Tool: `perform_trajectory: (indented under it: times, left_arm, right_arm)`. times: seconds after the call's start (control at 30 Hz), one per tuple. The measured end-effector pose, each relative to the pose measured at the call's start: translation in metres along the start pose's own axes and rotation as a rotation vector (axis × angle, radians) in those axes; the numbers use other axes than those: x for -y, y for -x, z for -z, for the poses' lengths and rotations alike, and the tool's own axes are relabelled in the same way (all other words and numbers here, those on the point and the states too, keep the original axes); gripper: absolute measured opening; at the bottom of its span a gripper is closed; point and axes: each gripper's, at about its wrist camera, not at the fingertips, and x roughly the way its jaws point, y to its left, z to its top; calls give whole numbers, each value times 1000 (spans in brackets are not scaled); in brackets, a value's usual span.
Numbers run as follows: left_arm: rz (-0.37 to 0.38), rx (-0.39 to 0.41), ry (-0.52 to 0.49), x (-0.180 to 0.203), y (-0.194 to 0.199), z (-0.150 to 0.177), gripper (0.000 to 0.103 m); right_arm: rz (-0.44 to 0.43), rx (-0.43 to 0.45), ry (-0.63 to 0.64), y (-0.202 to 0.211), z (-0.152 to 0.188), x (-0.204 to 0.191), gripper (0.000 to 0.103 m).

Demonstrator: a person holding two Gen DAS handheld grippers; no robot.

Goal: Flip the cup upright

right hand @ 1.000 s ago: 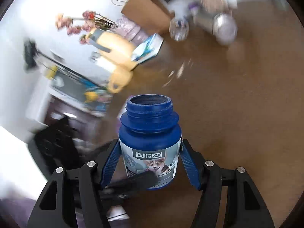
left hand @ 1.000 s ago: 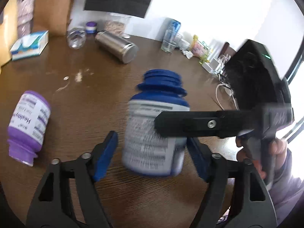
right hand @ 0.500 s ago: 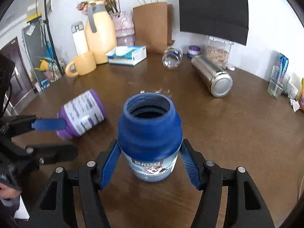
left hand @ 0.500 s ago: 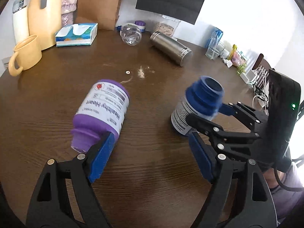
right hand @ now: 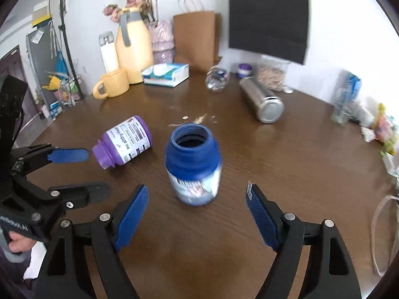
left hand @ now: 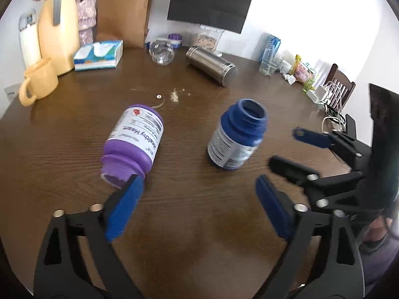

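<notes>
Both grippers, left (left hand: 197, 209) and right (right hand: 197, 214), spread wide, flank upright blue bottle (right hand: 193, 167) (clear tabletop (right hand: 286, 162) around).

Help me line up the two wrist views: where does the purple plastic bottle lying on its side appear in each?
Left wrist view: purple plastic bottle left of centre, mouth toward the camera.
Right wrist view: same bottle left of centre, mouth pointing lower left.
Shared landmark: the upright open blue plastic bottle to its right.

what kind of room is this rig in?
Likely a home dining area: a round wooden table cluttered with a tissue box, a yellow mug and thermos jug, plus a wooden chair.
</notes>
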Motion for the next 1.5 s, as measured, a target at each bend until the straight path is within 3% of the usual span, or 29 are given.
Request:
perform_trajectory:
  times: [0.07,0.2,0.37,0.53,0.63,0.77,0.9,1.5]
  left_arm:
    - [-9,28,-17,9,15,5,103]
    - [-60,83,-59,33,49,22,103]
    - [-106,137,-99,64,104,64,103]
    - [-179,160,-41,76,143,112,103]
    - [-243,142,-37,81,160,143,103]
    - [-247,165,-33,84,176,165,103]
    - [-236,172,-63,88,174,169,103]
    - [-216,137,-53,82,167,177,103]
  right_arm:
    - [21,5,-13,21,6,3,85]
    - [54,-2,-92,69,29,10,85]
    - [-24,9,-212,122,70,8,85]
    - [42,27,-186,164,121,-28,85]
    - [24,37,-173,181,151,-49,85]
    - [4,4,-147,187,174,-66,85]
    - [-17,-14,-184,176,177,-70,85]
    - [10,48,-211,179,176,-71,85]
